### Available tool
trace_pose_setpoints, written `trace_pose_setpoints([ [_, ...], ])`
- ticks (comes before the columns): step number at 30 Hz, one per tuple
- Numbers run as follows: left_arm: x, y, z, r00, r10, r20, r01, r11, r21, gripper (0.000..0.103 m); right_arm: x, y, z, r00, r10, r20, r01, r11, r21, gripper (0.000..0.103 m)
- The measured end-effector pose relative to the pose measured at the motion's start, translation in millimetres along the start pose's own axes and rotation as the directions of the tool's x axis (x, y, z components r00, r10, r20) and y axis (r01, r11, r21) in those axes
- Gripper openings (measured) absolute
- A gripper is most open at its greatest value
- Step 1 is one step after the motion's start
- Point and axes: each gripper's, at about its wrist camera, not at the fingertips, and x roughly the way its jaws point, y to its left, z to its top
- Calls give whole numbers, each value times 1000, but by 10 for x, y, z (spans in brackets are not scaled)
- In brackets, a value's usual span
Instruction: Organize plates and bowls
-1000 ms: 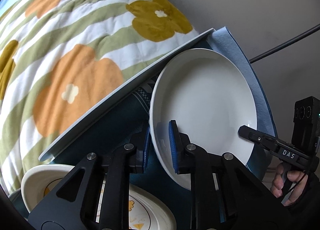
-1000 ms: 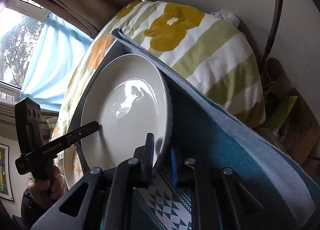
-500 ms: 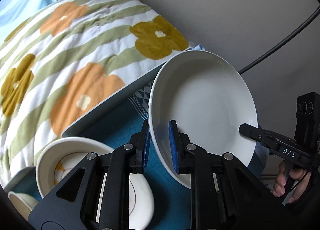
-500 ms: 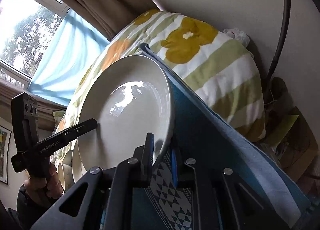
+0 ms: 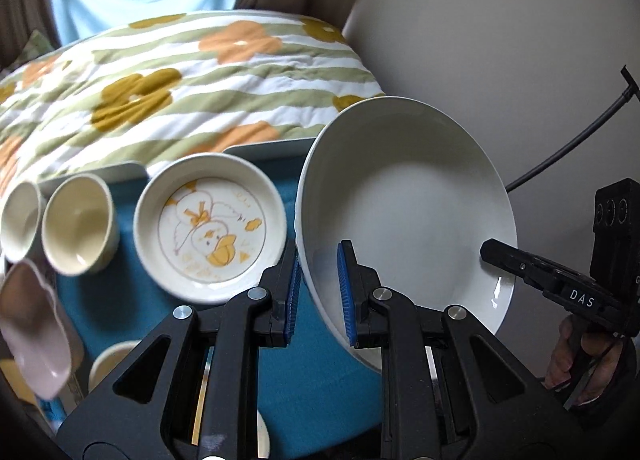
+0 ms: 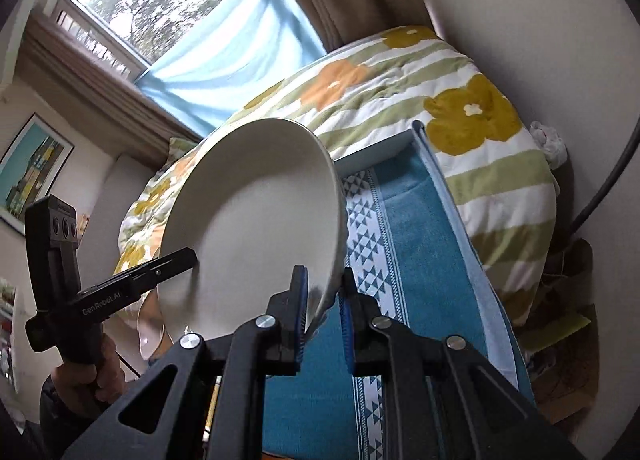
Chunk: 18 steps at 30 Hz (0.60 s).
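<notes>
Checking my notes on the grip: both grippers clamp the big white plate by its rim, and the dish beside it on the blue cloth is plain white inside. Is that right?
Not quite. The dish is not plain: the left wrist view shows an orange-and-white duck drawing inside it. The rest holds: the left gripper and right gripper both clamp the plate by its rim, and the dish sits on the blue cloth.
</notes>
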Motion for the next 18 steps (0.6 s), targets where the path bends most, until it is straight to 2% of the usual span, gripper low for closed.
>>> trace_pose_setpoints([
  [5,-364,172,-516,996,78,32,-74,989,-127,16,58,248,-214,994,75,-81,-83,991,-102,14],
  [10,-610,435,-1015,990,139,26,-129,962,-239,16,272,526,-472,977,127,-172,-157,973,-168,14],
  [18,-702,919,-1659,981,191,-24,-187,915,-358,16,745,837,-918,946,145,-289,-211,954,-213,14],
])
